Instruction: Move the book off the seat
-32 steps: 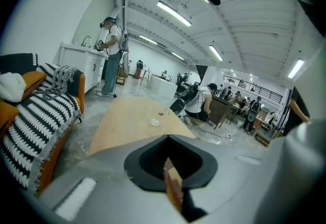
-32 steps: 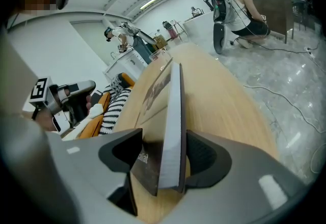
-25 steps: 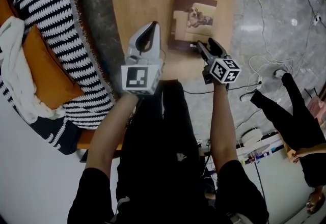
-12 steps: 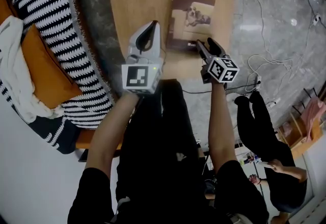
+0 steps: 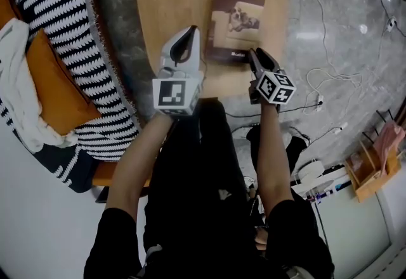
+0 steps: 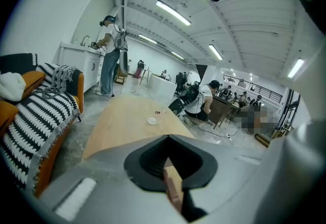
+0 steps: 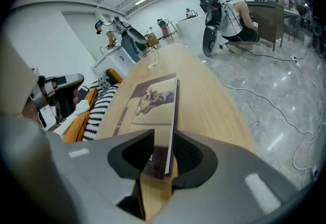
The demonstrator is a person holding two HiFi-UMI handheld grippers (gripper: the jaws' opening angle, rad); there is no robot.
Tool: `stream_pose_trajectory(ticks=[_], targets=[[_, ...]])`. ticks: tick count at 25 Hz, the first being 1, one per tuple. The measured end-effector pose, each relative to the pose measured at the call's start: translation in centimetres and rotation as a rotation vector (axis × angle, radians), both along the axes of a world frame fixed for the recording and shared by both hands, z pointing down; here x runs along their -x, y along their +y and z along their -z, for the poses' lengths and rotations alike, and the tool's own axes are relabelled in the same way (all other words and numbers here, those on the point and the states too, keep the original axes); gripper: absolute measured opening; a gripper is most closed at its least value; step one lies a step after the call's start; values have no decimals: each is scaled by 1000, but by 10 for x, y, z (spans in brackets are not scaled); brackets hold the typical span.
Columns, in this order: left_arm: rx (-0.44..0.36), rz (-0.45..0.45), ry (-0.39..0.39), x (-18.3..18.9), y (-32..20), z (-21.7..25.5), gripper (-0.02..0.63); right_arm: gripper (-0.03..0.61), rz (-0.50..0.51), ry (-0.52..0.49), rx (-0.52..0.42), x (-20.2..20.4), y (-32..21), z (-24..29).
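While closing the right tongs over the edge of the book to lift it off the worktop, holds the left tongs closed, empty.

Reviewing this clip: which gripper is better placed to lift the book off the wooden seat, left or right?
Right. The right gripper has the near edge of the book between its closing jaws. The left gripper hangs beside the book, jaws together on nothing.
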State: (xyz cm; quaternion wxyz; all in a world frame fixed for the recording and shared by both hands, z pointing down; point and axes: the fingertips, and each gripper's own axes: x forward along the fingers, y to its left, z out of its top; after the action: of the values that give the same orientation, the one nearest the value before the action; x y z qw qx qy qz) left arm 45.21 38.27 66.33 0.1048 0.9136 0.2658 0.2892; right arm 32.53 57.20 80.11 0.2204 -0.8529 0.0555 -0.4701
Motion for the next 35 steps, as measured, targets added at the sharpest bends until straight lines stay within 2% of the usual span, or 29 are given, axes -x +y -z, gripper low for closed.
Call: stream_pose_trajectory(ticks=[3, 5, 10, 17, 23, 29, 35], targets=[[-3, 0, 3, 0, -1, 1, 5, 36, -21, -10, 45, 2, 7, 3], [-7, -5, 5, 1, -1, 0, 5, 9, -30, -17, 70, 2, 10, 5], [-18, -21, 30, -1, -1, 10, 6, 9, -43, -11, 75, -2, 9, 17], [-20, -32, 69, -9, 4, 47, 6, 9, -58, 22, 95, -18, 7, 59], [-10, -34, 115, -11, 8, 93, 6, 9, -101, 117, 166, -35, 12, 125], [-6, -41, 170, -13, 13, 143, 6, 9, -113, 215, 166, -56, 9, 191], [5, -36, 190, 4, 14, 191, 6, 9, -129, 301, 184, -51, 6, 259]])
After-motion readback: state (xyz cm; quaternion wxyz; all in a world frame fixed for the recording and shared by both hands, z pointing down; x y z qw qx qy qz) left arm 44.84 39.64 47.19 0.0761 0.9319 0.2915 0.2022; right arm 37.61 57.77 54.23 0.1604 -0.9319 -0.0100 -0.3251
